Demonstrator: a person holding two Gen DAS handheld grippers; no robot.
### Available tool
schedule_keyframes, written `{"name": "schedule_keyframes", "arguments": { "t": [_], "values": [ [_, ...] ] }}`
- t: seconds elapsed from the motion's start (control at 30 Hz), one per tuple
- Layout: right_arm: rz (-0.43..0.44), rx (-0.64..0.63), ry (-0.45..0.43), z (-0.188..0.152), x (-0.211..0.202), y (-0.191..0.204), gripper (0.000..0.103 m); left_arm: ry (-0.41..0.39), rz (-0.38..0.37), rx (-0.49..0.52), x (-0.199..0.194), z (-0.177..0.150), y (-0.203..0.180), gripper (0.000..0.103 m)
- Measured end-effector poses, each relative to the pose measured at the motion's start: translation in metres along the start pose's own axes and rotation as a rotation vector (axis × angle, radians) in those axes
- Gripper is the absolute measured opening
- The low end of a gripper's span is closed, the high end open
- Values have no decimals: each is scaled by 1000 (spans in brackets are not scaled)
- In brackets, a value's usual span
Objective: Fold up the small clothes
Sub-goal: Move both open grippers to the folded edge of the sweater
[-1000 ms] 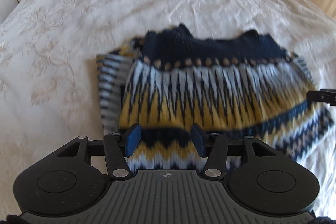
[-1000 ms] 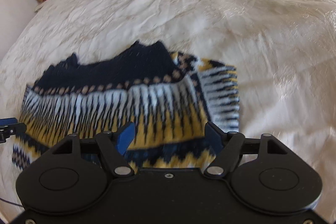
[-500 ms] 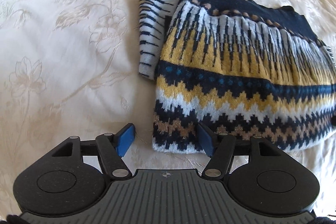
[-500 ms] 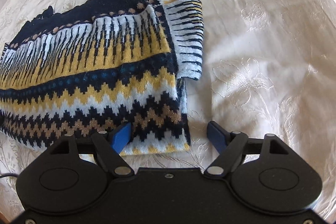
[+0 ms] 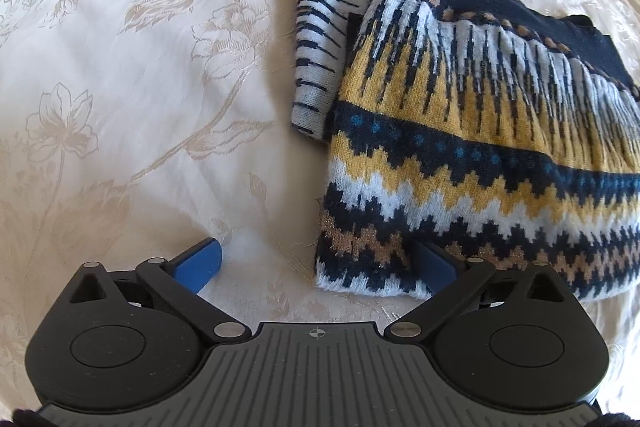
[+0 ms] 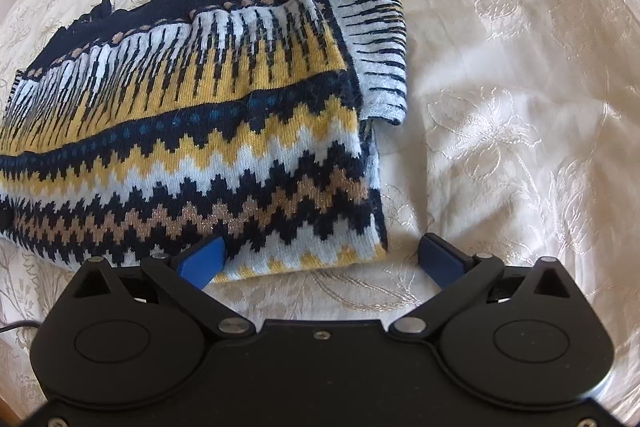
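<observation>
So the left gripper sits spread wide, holding nothing, over the sweater's near left corner. The patterned knit sweater lies folded on the cream floral bedspread, one striped sleeve maybe tucked under. The right gripper is spread too, empty, at the near right corner.

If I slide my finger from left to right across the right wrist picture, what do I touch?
Along the middle: the folded sweater → its striped sleeve sticking out at the sweater's right edge → the flowery cream bedspread.
</observation>
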State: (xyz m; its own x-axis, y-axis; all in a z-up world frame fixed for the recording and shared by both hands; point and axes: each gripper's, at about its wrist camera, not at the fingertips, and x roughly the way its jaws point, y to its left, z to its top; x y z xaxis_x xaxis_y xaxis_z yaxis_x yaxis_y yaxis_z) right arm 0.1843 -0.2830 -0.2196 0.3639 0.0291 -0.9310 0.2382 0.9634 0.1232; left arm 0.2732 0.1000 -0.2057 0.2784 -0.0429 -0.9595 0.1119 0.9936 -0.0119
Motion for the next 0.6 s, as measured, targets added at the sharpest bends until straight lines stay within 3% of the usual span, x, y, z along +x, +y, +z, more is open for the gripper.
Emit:
{"name": "schedule_keyframes", "arguments": {
  "t": [0.6],
  "values": [
    [64,-22,-73,-12,-1,-8,103,1,4,-41,-4,-1,-1,103]
  ]
}}
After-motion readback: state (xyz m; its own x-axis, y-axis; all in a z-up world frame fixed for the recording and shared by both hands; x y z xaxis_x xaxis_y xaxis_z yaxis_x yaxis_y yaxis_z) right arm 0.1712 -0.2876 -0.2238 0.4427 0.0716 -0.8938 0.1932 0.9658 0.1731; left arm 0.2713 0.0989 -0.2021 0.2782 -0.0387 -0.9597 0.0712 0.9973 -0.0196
